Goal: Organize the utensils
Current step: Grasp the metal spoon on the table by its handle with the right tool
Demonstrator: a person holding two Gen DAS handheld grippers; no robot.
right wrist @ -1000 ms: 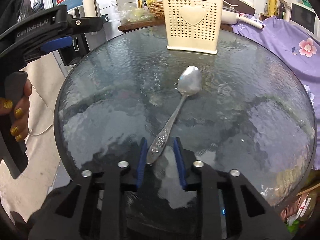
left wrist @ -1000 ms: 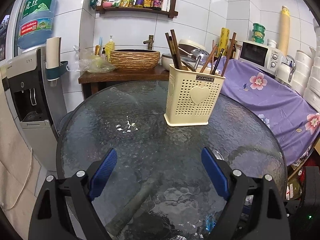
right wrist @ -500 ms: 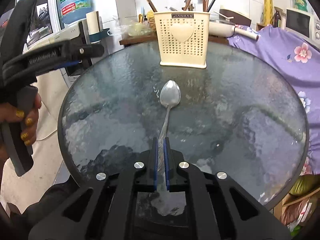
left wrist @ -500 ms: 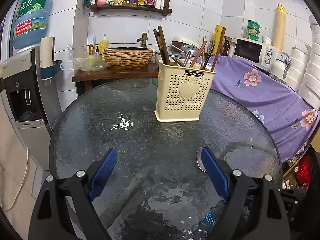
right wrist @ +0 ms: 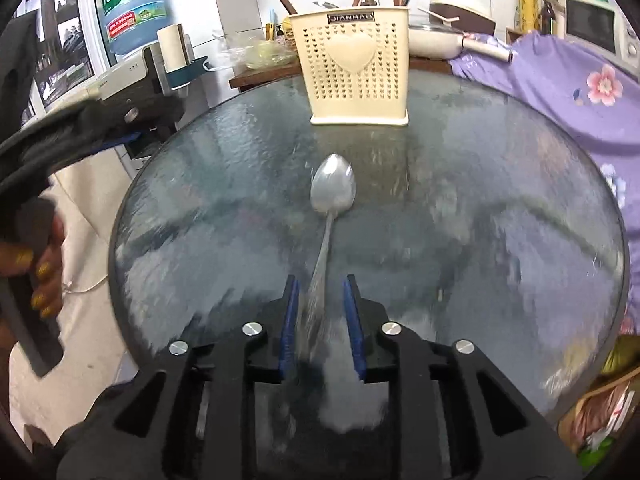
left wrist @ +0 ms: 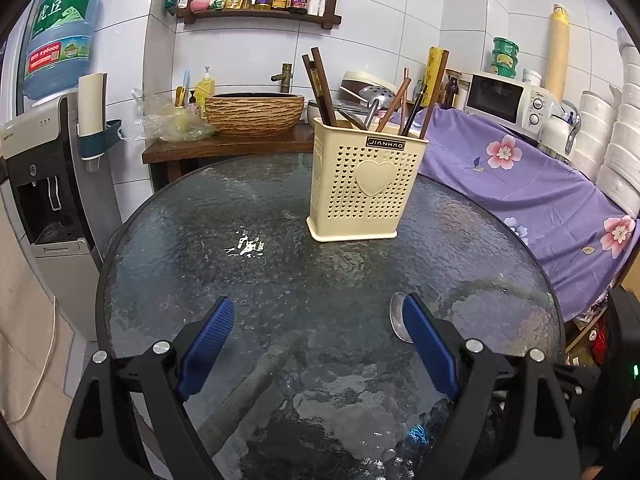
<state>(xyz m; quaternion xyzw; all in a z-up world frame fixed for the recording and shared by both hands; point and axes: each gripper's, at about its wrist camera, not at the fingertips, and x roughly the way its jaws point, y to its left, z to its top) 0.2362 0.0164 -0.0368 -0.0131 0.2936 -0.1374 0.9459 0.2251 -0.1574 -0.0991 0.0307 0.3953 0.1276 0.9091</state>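
A metal spoon (right wrist: 333,194) points its bowl toward a cream perforated utensil holder (right wrist: 354,66) on the round glass table (right wrist: 500,200). Its blurred handle runs between the blue pads of my right gripper (right wrist: 319,286), whose jaws stand a little apart around it; contact is unclear. In the left wrist view the spoon's bowl (left wrist: 397,316) peeks out beside the right pad. My left gripper (left wrist: 316,312) is wide open and empty over the table's near side. The holder (left wrist: 366,182) has chopsticks and a ladle in it.
A water dispenser (left wrist: 40,140) stands at the left. A wooden side table with a woven basin (left wrist: 254,114) is behind the glass table. A purple flowered cloth (left wrist: 532,184), a microwave (left wrist: 506,102) and stacked white bowls (left wrist: 618,136) are at the right.
My right gripper's jaws closed on the spoon handle half a second ago and now stand apart again. The spoon now looks blurred. The left gripper has drawn back slightly and stayed open.
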